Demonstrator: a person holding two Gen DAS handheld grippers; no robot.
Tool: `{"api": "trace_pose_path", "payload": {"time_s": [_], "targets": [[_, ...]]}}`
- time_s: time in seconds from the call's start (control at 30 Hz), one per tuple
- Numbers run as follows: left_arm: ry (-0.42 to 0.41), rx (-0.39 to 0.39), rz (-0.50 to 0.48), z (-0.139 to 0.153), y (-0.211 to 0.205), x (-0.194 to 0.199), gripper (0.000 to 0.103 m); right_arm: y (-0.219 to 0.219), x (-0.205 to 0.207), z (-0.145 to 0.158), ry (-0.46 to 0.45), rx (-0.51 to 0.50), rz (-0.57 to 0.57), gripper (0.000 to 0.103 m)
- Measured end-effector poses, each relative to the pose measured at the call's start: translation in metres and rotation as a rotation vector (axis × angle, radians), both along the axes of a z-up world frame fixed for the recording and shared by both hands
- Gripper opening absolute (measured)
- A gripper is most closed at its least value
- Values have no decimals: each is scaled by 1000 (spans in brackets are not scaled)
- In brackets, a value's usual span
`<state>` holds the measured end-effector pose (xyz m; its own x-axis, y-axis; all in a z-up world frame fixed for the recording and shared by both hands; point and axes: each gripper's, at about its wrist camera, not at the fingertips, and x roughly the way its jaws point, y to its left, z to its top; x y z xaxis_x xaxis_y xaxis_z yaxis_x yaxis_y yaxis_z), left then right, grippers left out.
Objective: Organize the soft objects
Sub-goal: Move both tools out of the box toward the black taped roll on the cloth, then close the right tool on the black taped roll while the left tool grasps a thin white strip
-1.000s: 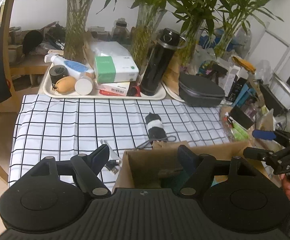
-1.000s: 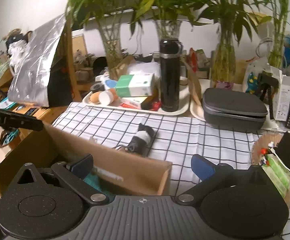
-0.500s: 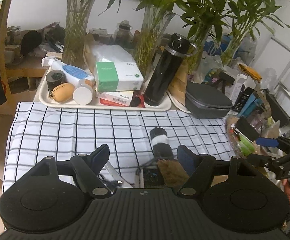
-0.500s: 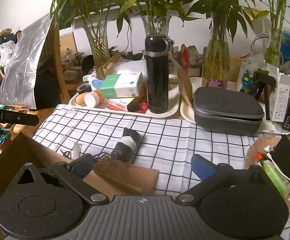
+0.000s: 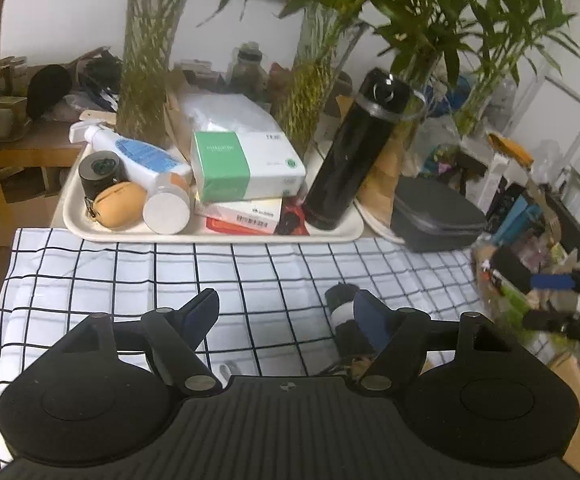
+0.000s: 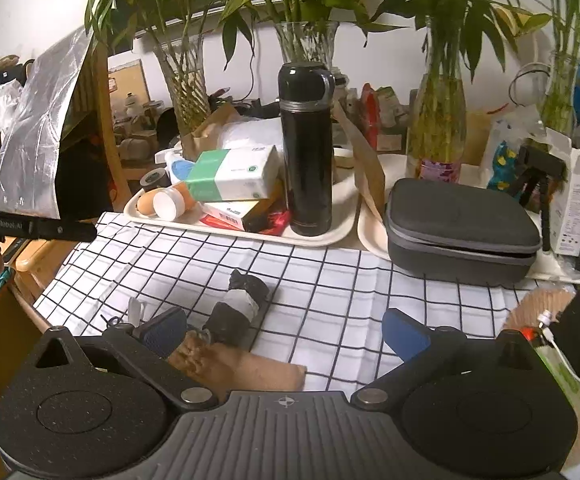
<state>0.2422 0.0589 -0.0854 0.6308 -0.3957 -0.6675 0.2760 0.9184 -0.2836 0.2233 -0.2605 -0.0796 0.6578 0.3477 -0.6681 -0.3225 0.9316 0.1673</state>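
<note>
Moved: your cardboard box (image 6: 249, 372) has dropped almost out of both views since a second ago; only a flap shows.
Left gripper (image 5: 285, 316): fingers spread, empty.
Right gripper (image 6: 285, 330): spread, empty.
Rolled black bundle (image 6: 237, 306): unpacked, lying on the checked cloth (image 6: 330, 276), just beyond the flap.
Progress: sorting unfinished.
Beyond: tray (image 5: 217, 234).

I count one black roll (image 6: 237, 308) with a white band on one checked cloth (image 6: 330, 280). Two trays (image 6: 322, 236) sit behind it, side by side. One black flask (image 6: 306, 148), one green-and-white tissue box (image 6: 231, 174), one spray bottle (image 5: 137, 152), one tape roll (image 5: 99, 170) on the near tray. One grey case (image 6: 460, 228). Four vases (image 6: 436, 120) of bamboo. One brown cardboard flap (image 6: 245, 368) by my tongs
</note>
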Motion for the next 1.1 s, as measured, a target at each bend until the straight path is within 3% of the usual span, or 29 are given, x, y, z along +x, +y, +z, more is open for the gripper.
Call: {"api": "trace_pose_path", "payload": {"time_s": [0.4, 0.53, 0.63, 0.7, 0.9, 1.03, 1.1], "targets": [[171, -5, 44, -30, 11, 26, 70, 2, 31, -17, 40, 8, 78, 103], [248, -20, 38, -43, 15, 35, 56, 2, 43, -23, 54, 11, 92, 103], [285, -28, 37, -52, 17, 41, 52, 2, 49, -26, 58, 8, 98, 103], [318, -45, 31, -59, 19, 47, 41, 2, 53, -29, 65, 10, 98, 103], [424, -69, 44, -80, 20, 58, 34, 2, 67, -36, 77, 6, 103, 103], [478, -41, 52, -93, 19, 62, 26, 3, 76, -41, 84, 6, 106, 103], [495, -24, 53, -98, 18, 63, 16, 4, 80, -43, 85, 9, 108, 103]]}}
